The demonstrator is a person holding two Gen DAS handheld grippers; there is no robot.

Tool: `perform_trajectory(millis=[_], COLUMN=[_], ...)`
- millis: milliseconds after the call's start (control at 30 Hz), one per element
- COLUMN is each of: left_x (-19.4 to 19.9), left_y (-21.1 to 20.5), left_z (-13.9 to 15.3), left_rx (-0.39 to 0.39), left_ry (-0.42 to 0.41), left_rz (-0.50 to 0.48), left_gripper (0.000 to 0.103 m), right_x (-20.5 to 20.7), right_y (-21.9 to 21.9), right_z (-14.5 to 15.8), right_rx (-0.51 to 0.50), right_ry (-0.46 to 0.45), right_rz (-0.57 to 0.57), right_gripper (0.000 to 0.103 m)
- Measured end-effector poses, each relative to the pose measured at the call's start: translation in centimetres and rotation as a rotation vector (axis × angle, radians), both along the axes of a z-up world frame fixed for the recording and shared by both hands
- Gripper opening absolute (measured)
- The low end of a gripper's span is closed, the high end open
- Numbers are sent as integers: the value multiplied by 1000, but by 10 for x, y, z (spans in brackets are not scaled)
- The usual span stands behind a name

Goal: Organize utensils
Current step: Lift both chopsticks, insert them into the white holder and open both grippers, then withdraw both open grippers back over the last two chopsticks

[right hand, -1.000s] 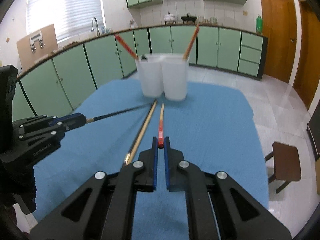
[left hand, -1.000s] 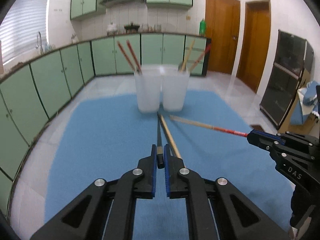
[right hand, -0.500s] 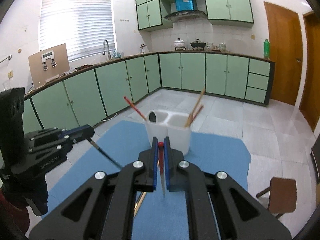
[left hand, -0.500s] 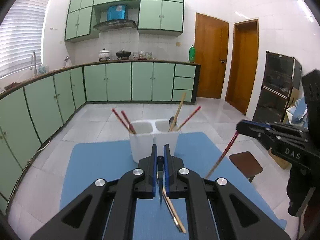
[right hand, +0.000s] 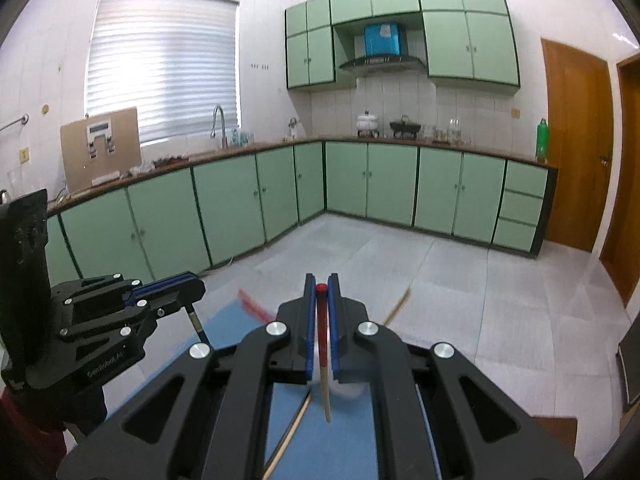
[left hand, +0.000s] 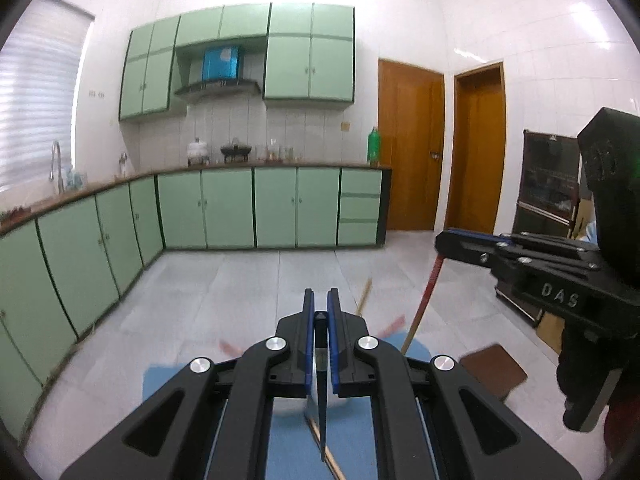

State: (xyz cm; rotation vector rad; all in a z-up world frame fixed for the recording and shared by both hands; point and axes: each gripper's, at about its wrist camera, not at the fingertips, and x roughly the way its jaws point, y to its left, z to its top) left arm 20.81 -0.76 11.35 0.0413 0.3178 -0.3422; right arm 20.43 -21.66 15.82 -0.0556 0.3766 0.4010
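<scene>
Left wrist view: a dark chopstick (left hand: 321,396) hangs tip-down between the two blue-padded fingers of the left gripper (left hand: 320,308), whose jaws are clamped narrowly on its upper end. Its lower tip hangs above the blue mat (left hand: 352,436). A bamboo chopstick (left hand: 326,454) lies flat on the mat just beneath that tip. To the right, the right gripper (left hand: 442,242) grips the upper end of a red-topped chopstick (left hand: 425,300), which slants downward toward the mat. The white utensil holder (left hand: 286,410) is almost fully hidden behind the left gripper's body; only blurred tips of utensils standing in it show above the fingers. A brown stool (left hand: 494,374) stands on the tiled floor (left hand: 224,292) to the right of the mat. Right wrist view: the red-topped chopstick (right hand: 322,344) hangs near vertical between the fingers of the right gripper (right hand: 321,292), red end up, pale tip above the mat (right hand: 344,440); the jaws are closed tight on it. The bamboo chopstick (right hand: 289,436) lies on the mat to the left of that tip. The left gripper (right hand: 188,286) appears at the left, holding the dark chopstick (right hand: 197,322) by its top. Green base cabinets (right hand: 436,188) line the far wall.
</scene>
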Motion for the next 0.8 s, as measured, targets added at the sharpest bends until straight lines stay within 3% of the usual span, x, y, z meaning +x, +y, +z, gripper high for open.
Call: perform_trajectory(millis=[167,267,433,633,800], left_x=[36,58,97,131,132], left_y=[-9,-15,-21,-22,-19], left_z=[31,35,16,-30,-42], left_rx=[-12,-9,-3,10,21], left_ry=[-74,-97,-95,22,57], left_rz=[15,32,65,65,68], left_gripper=[6,6,6,6,11], right_x=[41,66,102,119,114], right_y=[-5,-8,-7,1,6], right_z=[23,23,0,-38,-53], right_rx=[27,42,46,22,-13], right_ry=[-48,-42,10,83,92], right_rz=[-37,-50,-63,-55,-73], right_gripper=[5,5,5,5,16])
